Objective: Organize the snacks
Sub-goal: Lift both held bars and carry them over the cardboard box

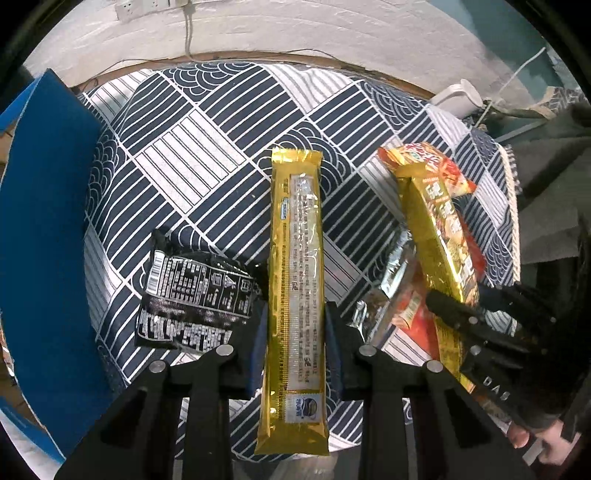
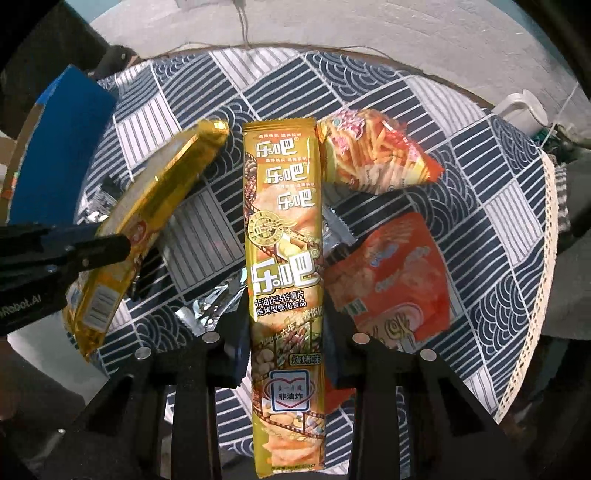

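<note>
Left wrist: black packet [image 1: 192, 299] beside blue box [image 1: 44, 229].

Domestic room, most likely a home living or dining corner. Evidence: a round table with a wooden rim [image 1: 388, 79], draped in a navy-and-white patchwork-print cotton tablecloth [image 1: 207, 147] with a cream lace-trimmed hem [image 2: 546, 236]; a rough white plastered wall [image 1: 295, 33] carrying a white multi-socket power strip [image 1: 147, 6] and a dangling thin white cable [image 1: 188, 33]; a white plastic handled jug [image 1: 458, 98] at the table's far edge (its contents cannot be seen); an open blue cardboard box [image 1: 48, 221] standing at the table's side.
</note>
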Demonstrator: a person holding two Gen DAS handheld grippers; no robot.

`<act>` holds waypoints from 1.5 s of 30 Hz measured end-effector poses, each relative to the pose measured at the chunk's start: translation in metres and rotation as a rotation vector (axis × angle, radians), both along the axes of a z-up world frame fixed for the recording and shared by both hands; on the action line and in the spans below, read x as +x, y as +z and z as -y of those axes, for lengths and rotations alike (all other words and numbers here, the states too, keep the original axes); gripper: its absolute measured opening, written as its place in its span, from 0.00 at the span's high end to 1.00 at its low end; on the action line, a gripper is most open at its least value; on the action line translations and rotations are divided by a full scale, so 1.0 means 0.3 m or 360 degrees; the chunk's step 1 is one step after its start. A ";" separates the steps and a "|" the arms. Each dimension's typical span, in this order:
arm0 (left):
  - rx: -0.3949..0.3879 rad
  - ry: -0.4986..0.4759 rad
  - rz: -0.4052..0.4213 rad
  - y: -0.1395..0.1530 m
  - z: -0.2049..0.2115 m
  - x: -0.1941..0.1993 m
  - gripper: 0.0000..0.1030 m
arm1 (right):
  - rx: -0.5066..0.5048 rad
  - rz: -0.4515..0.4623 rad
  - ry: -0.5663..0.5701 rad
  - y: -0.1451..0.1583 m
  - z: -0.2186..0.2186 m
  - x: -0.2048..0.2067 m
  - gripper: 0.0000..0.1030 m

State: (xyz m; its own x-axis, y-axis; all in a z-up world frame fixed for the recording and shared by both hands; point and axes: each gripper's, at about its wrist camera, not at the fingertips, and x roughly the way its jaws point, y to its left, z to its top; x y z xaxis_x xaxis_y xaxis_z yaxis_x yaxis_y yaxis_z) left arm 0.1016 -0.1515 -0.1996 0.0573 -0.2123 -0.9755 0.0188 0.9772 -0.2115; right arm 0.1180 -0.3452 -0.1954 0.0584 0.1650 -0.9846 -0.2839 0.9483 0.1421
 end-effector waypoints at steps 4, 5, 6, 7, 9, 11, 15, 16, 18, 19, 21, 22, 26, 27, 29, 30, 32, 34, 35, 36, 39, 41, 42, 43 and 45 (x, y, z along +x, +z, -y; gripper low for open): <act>-0.0026 -0.0012 0.0032 0.037 -0.011 -0.019 0.72 | 0.0036 0.0033 -0.0032 0.075 0.032 -0.011 0.71; -0.0031 -0.0015 0.0042 0.046 -0.015 -0.023 0.72 | 0.0044 0.0044 -0.0043 0.092 0.026 -0.022 0.71; -0.0038 -0.0016 0.0059 0.062 -0.023 -0.032 0.72 | 0.0056 0.0051 -0.0056 0.115 0.032 -0.023 0.71; -0.0041 -0.0015 0.0068 0.071 -0.033 -0.036 0.72 | 0.0068 0.0056 -0.0067 0.134 0.034 -0.030 0.71; -0.0052 -0.0017 0.0101 0.099 -0.048 -0.050 0.72 | 0.0081 0.0076 -0.0083 0.169 0.043 -0.028 0.71; -0.0060 -0.0017 0.0121 0.112 -0.039 -0.050 0.72 | 0.0086 0.0093 -0.0092 0.179 0.005 -0.031 0.71; -0.0105 -0.0024 0.0160 0.156 -0.066 -0.080 0.72 | 0.0097 0.0118 -0.0106 0.217 -0.013 -0.048 0.71; -0.0107 -0.0029 0.0172 0.165 -0.064 -0.084 0.72 | 0.0098 0.0127 -0.0101 0.224 -0.021 -0.049 0.71; -0.0100 -0.0047 0.0215 0.192 -0.066 -0.092 0.72 | 0.0094 0.0144 -0.0089 0.245 -0.036 -0.053 0.71; -0.0098 -0.0053 0.0233 0.202 -0.069 -0.096 0.72 | 0.0091 0.0153 -0.0084 0.255 -0.046 -0.057 0.71; -0.0102 -0.0065 0.0267 0.223 -0.074 -0.103 0.72 | 0.0095 0.0163 -0.0073 0.273 -0.063 -0.062 0.71; -0.0108 -0.0068 0.0283 0.237 -0.079 -0.106 0.72 | 0.0095 0.0169 -0.0069 0.278 -0.071 -0.063 0.71; -0.0132 -0.0052 0.0343 0.292 -0.112 -0.126 0.72 | 0.0100 0.0197 -0.0044 0.313 -0.105 -0.071 0.71; -0.0132 -0.0048 0.0358 0.305 -0.120 -0.131 0.72 | 0.0104 0.0203 -0.0041 0.323 -0.113 -0.072 0.71; -0.0122 -0.0039 0.0388 0.324 -0.136 -0.142 0.72 | 0.0118 0.0211 -0.0035 0.338 -0.128 -0.073 0.71; -0.0115 -0.0031 0.0404 0.336 -0.145 -0.148 0.72 | 0.0127 0.0215 -0.0031 0.347 -0.137 -0.074 0.71; -0.0113 -0.0012 0.0432 0.354 -0.172 -0.157 0.72 | 0.0142 0.0231 -0.0019 0.370 -0.160 -0.075 0.71; -0.0114 0.0009 0.0459 0.379 -0.202 -0.169 0.72 | 0.0156 0.0240 -0.0008 0.387 -0.183 -0.074 0.71; -0.0110 0.0019 0.0473 0.390 -0.215 -0.172 0.72 | 0.0161 0.0244 -0.0003 0.395 -0.194 -0.074 0.71; -0.0105 0.0029 0.0490 0.401 -0.231 -0.176 0.72 | 0.0169 0.0248 0.0006 0.404 -0.211 -0.073 0.71; -0.0077 0.0069 0.0542 0.434 -0.284 -0.189 0.72 | 0.0188 0.0257 0.0037 0.426 -0.261 -0.071 0.71; -0.0067 0.0089 0.0564 0.444 -0.314 -0.196 0.72 | 0.0199 0.0263 0.0060 0.438 -0.294 -0.071 0.71; -0.0061 0.0100 0.0572 0.450 -0.332 -0.200 0.72 | 0.0207 0.0264 0.0077 0.445 -0.319 -0.070 0.71; -0.0056 0.0115 0.0581 0.456 -0.358 -0.204 0.72 | 0.0209 0.0265 0.0089 0.448 -0.337 -0.070 0.71; -0.0064 0.0155 0.0587 0.463 -0.408 -0.211 0.72 | 0.0214 0.0261 0.0121 0.453 -0.384 -0.067 0.71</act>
